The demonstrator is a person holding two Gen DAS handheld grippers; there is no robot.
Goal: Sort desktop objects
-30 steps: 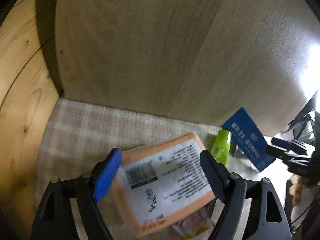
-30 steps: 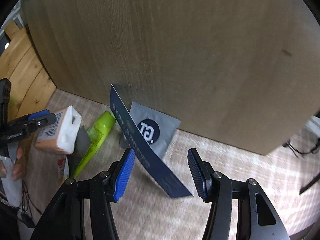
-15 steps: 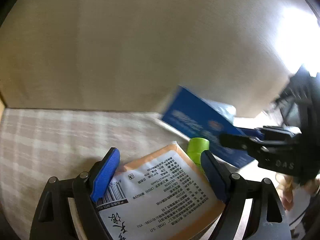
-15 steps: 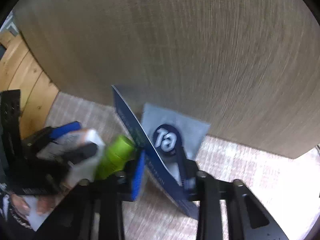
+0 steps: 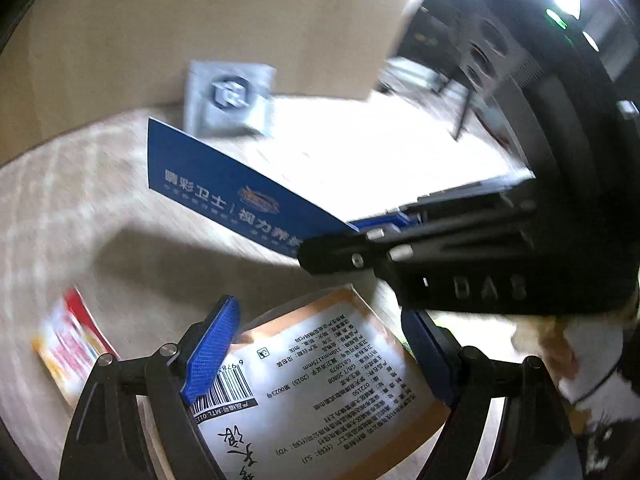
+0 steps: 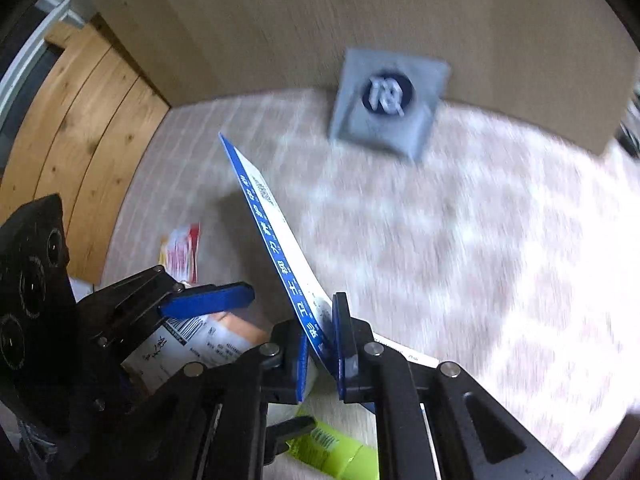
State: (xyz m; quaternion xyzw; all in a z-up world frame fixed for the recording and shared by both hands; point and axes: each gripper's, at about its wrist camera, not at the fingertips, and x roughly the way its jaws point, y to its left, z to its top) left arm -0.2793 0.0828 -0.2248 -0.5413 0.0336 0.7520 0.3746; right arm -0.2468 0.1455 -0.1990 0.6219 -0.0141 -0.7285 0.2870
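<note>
Desktop objects were what we had in both tools at this moment. Our right tool (image 6: 322, 340) was closing its jaws on a thin blue card (image 6: 276, 236), which stood on edge between the pads and rose away from them over the checked cloth (image 6: 460, 240) on the bench. Our left tool (image 5: 316, 356) stood wide, clenched across a tissue pack (image 5: 320, 392) with an orange border, white label and barcode, lifted clear of the cloth.

Just under the right tool lay a lime-green tube (image 6: 340, 452). Farther out, a small red and yellow packet (image 6: 182, 252) lay flat on the cloth, and a grey sachet (image 6: 388, 104) with a dark round logo leaned against the pale board (image 6: 360, 8) at the back.

We judged the sorting to be underway, not finished: two items were in hand, while the tube, the packet and the sachet were not yet gathered, and no sorted pile or bin showed in either view.

As for writing, the card carried white Chinese characters along its blue face, seen from the left wrist, with a small orange emblem between them. The tissue label held fine Chinese print, upside down to us, including "GB/T 20808". The right tool's black body read "DAS". The sachet's logo was too blurred to read.
</note>
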